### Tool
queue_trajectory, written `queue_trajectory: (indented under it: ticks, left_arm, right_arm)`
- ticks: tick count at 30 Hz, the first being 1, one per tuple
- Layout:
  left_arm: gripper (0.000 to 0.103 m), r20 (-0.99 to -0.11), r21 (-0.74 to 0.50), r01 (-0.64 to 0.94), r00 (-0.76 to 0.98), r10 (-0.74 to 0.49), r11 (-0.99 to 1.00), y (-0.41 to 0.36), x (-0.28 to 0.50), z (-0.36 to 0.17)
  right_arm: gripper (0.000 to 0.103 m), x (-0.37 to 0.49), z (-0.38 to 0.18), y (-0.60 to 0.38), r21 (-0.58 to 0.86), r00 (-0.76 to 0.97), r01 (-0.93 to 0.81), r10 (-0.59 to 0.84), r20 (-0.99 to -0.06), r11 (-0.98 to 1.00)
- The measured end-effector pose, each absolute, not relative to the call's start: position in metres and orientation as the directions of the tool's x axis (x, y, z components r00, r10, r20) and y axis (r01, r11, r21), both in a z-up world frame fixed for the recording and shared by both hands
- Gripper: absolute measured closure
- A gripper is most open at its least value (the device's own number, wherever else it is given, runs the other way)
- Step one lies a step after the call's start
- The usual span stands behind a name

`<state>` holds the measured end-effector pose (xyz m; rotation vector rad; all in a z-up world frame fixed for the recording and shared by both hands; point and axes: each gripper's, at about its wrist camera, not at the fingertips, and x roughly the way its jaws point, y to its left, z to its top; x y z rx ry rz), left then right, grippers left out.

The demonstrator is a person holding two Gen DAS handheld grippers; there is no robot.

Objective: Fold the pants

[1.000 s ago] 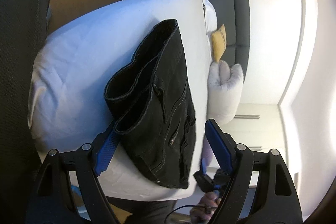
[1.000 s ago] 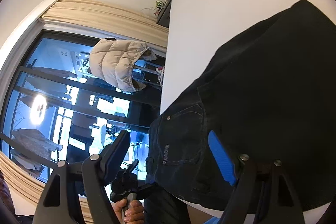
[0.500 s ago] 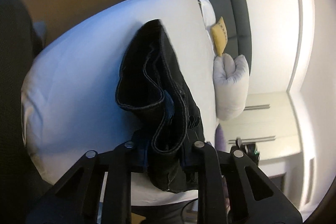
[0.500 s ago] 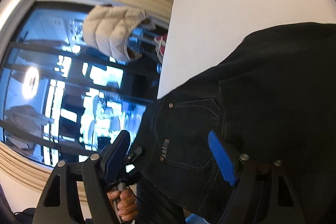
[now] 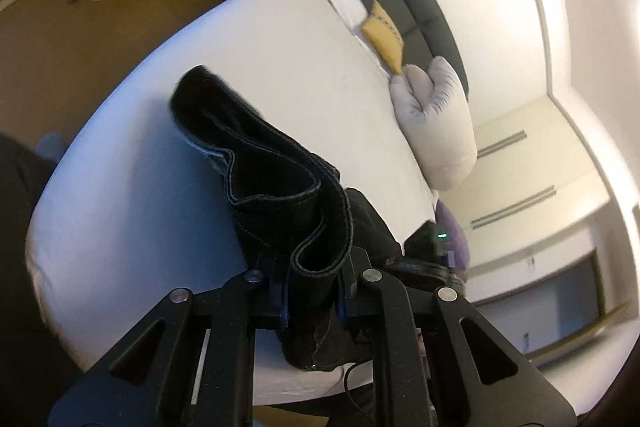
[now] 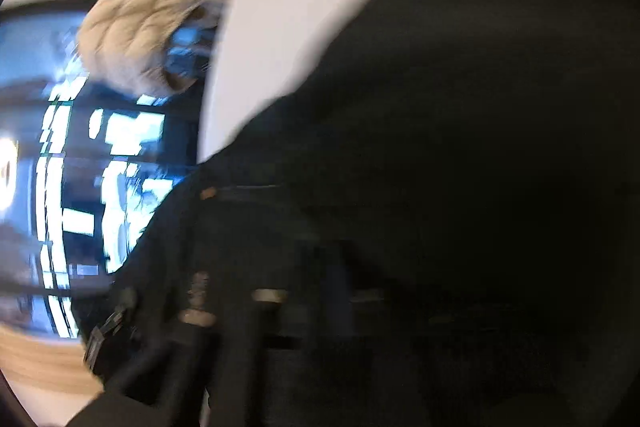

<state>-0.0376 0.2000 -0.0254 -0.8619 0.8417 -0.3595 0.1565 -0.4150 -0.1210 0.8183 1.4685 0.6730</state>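
Left wrist view: the left tool (image 5: pixel 312 291), spread a second ago, now pinches the pants (image 5: pixel 276 187) hems at the bed's (image 5: pixel 280 67) near edge. Right tool (image 6: pixel 312 291), blurred, has closed on the waistband; folding lift can begin.

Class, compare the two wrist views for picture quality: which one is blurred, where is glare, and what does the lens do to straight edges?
Left wrist view: mostly sharp, the black pants crisp in the left gripper, the bed edge bowed by the fisheye. Right wrist view: heavily motion-smeared, the window glares, dark fabric hides the right gripper.
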Motion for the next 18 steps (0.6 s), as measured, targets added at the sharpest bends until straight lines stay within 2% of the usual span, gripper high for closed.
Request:
queue_trajectory:
  ticks: [2,6,9,10,11,12,13,14,15,18]
  left_arm:
    - [0.089,-0.508,-0.763,-0.012,0.630,-0.588,0.646,0.186,-0.032,-0.013]
    - [0.089,-0.519,-0.713,0.065,0.621,-0.587,0.698,0.154,-0.026,0.012]
    - [0.089,-0.530,-0.675,0.122,0.606,-0.593,0.727,0.120,-0.019,0.027]
    - [0.089,-0.534,-0.664,0.137,0.602,-0.594,0.736,0.110,-0.018,0.031]
    - [0.089,-0.541,-0.646,0.160,0.594,-0.596,0.747,0.098,-0.016,0.036]
    - [0.089,-0.551,-0.625,0.182,0.586,-0.594,0.759,0.081,-0.008,0.044]
    - [0.089,-0.561,-0.603,0.203,0.580,-0.591,0.771,0.069,-0.007,0.048]
    - [0.089,-0.573,-0.578,0.225,0.572,-0.587,0.784,0.052,-0.005,0.051]
    - [0.089,-0.589,-0.551,0.249,0.560,-0.583,0.796,0.030,0.003,0.053]
    - [0.089,-0.632,-0.489,0.320,0.512,-0.582,0.812,-0.026,0.013,0.048]
  right_arm:
    - [0.103,0.155,-0.127,-0.419,0.839,0.023,0.108,0.842,-0.538,0.533]
    - [0.103,0.154,-0.119,-0.413,0.812,0.031,0.045,0.812,-0.583,0.582]
    - [0.103,0.155,-0.121,-0.416,0.829,0.027,0.034,0.829,-0.558,0.558]
    - [0.099,0.156,-0.118,-0.417,0.835,0.022,0.024,0.835,-0.550,0.549]
    - [0.089,0.157,-0.113,-0.420,0.845,0.016,0.016,0.844,-0.535,0.535]
    - [0.054,0.158,-0.104,-0.429,0.857,0.023,0.019,0.856,-0.516,0.516]
    - [0.027,0.158,-0.097,-0.439,0.877,0.054,0.019,0.875,-0.480,0.480]
    - [0.013,0.159,-0.083,-0.452,0.900,0.107,0.008,0.895,-0.433,0.435]
    - [0.009,0.160,-0.064,-0.470,0.923,0.172,-0.024,0.911,-0.375,0.385]
    - [0.005,0.167,-0.037,-0.501,0.940,0.197,-0.064,0.927,-0.318,0.336]
